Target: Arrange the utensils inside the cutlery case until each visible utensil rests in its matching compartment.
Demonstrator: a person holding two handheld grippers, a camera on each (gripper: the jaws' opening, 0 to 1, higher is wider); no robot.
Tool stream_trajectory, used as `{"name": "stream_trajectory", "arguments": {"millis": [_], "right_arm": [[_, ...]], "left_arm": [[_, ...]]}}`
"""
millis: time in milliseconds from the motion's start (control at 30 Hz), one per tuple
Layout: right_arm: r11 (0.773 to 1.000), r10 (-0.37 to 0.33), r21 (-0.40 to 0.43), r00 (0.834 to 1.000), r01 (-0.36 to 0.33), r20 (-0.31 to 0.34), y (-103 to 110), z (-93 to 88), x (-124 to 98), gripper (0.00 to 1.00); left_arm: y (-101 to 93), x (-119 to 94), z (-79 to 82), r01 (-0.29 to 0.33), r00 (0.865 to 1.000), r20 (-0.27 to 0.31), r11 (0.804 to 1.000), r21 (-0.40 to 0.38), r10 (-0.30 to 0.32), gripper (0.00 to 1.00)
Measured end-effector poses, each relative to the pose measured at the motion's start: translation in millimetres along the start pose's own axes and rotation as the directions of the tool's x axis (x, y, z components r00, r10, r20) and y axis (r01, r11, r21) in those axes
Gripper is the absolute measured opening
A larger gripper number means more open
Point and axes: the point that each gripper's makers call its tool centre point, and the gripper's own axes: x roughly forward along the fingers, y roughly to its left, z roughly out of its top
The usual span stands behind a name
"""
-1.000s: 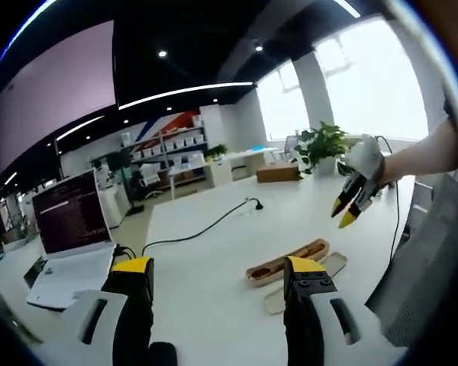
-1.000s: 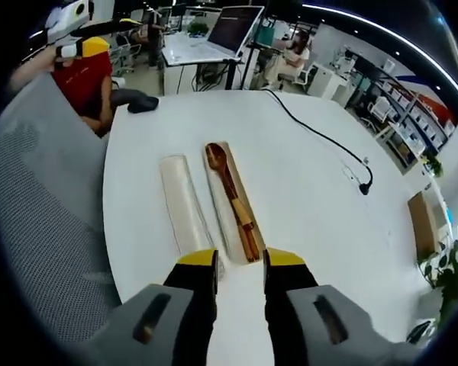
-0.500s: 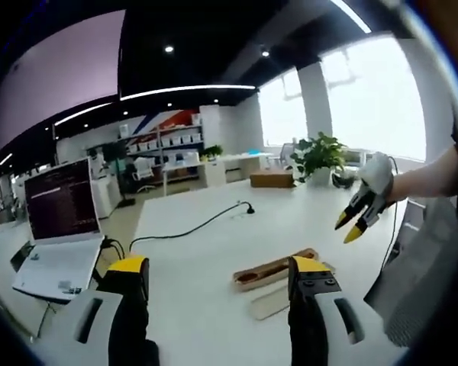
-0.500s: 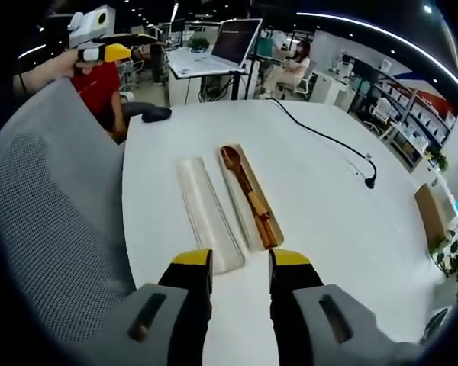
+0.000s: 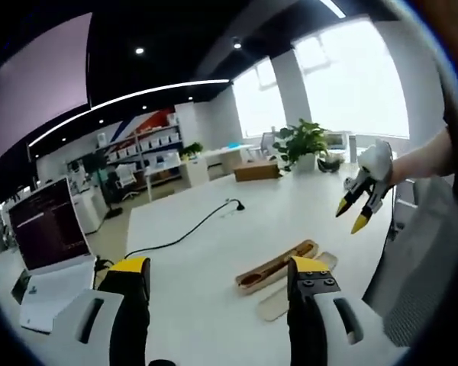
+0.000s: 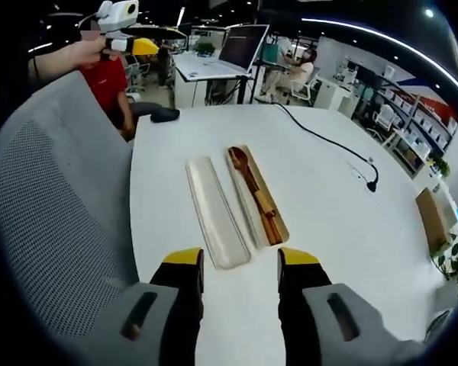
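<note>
Wooden utensils (image 6: 256,191) are seen lying lengthwise in the open tray of the cutlery case (image 6: 271,217) on the white table (image 6: 328,206), the spoon bowl at the far end. The case's pale lid (image 6: 216,213) is laid flat just beside the tray on its left, the two long sides nearly touching.

In the right gripper view, the right gripper (image 6: 233,263) is held above the near edge of the table with its yellow-tipped jaws parted and nothing between them. The case lies just beyond the jaw tips, roughly in line with the gap; the near end of the lid is close to the left jaw tip, though contact cannot be confirmed. A grey mesh chair back (image 6: 57,221) is seen at the left, a black cable (image 6: 328,145) runs across the far side of the table, and a laptop (image 6: 240,47) stands on a further table.

In the left gripper view, the left gripper (image 5: 217,268) is held with its jaws spread wide and empty. The case is seen between the jaws and further off, nearer the right jaw, with the lid on the near side. The right gripper is seen raised above the table at the right. A potted plant (image 5: 299,143) stands at the far end of the table.
</note>
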Motion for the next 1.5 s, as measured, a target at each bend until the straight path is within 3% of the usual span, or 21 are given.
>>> {"name": "stream_trajectory", "arguments": {"millis": [167,233,300,333,500,667,767,833,933,1033,1133,1200,1233,1333,1400,1500], "right_arm": [[1.000,0.006,-0.030,1.000,-0.006,-0.009,0.0,2.9,1.3,0.38],[1.000,0.007,-0.004,1.000,-0.007,0.001,1.3,7.8,3.0,0.38],[0.996,0.047,0.068,0.996,-0.053,0.078,11.7,25.5,4.9,0.41],[0.997,0.042,0.061,0.996,-0.047,0.082,11.6,28.7,4.8,0.42],[0.998,0.060,0.012,0.997,-0.061,0.047,19.2,31.5,11.1,0.42],[0.996,0.086,-0.011,0.996,-0.087,-0.010,24.8,18.5,21.8,0.43],[0.992,0.120,0.026,0.993,-0.120,-0.021,29.5,18.9,24.2,0.45],[0.992,0.122,-0.010,0.992,-0.122,-0.031,29.1,20.9,26.4,0.47],[0.991,0.130,-0.036,0.989,-0.132,-0.068,27.1,15.3,31.8,0.47],[0.986,0.149,-0.065,0.983,-0.157,-0.105,25.1,6.0,43.8,0.46],[0.972,0.184,-0.113,0.968,-0.205,-0.170,28.1,-6.8,55.1,0.43],[0.966,0.200,-0.128,0.961,-0.227,-0.192,28.6,-12.2,65.0,0.43],[0.965,0.208,-0.121,0.958,-0.234,-0.200,28.5,-14.1,68.4,0.43],[0.966,0.196,-0.124,0.955,-0.227,-0.220,22.9,-18.3,81.3,0.46],[0.963,0.218,-0.107,0.950,-0.246,-0.224,24.0,-19.1,85.2,0.42],[0.959,0.225,-0.125,0.949,-0.256,-0.220,25.5,-18.6,89.7,0.43]], "left_arm": [[-4.7,11.4,-8.2,0.052,0.999,-0.017,0.999,0.011,-0.051,0.74],[-4.9,14.5,-13.4,0.075,0.997,-0.029,0.997,0.008,-0.075,0.72],[-6.1,14.9,-20.0,0.113,0.993,-0.044,0.993,0.011,-0.113,0.68],[-3.8,14.5,-22.3,0.112,0.993,-0.044,0.994,0.012,-0.112,0.67],[2.0,16.4,-43.5,0.152,0.985,-0.078,0.988,-0.031,-0.154,0.62],[-1.1,24.8,-60.8,0.203,0.974,-0.100,0.979,0.008,-0.201,0.62],[-9.3,27.4,-69.8,0.252,0.964,-0.090,0.968,-0.002,-0.252,0.68],[-10.8,28.5,-80.1,0.269,0.957,-0.107,0.963,-0.021,-0.270,0.68],[-18.9,35.8,-102.5,0.318,0.934,-0.160,0.947,-0.037,-0.320,0.70],[-31.5,44.1,-121.8,0.386,0.897,-0.229,0.922,-0.017,-0.379,0.72],[-44.4,54.1,-128.1,0.441,0.872,-0.230,0.897,-0.016,-0.432,0.71],[-61.0,61.4,-135.0,0.505,0.837,-0.247,0.863,0.004,-0.488,0.70],[-66.6,64.6,-136.8,0.523,0.827,-0.247,0.853,0.004,-0.506,0.69],[-78.9,75.3,-146.9,0.550,0.803,-0.262,0.835,-0.018,-0.535,0.68],[-86.2,81.1,-152.9,0.570,0.787,-0.272,0.821,-0.020,-0.553,0.67],[-92.1,88.6,-157.8,0.584,0.775,-0.278,0.811,-0.031,-0.568,0.67]]}}
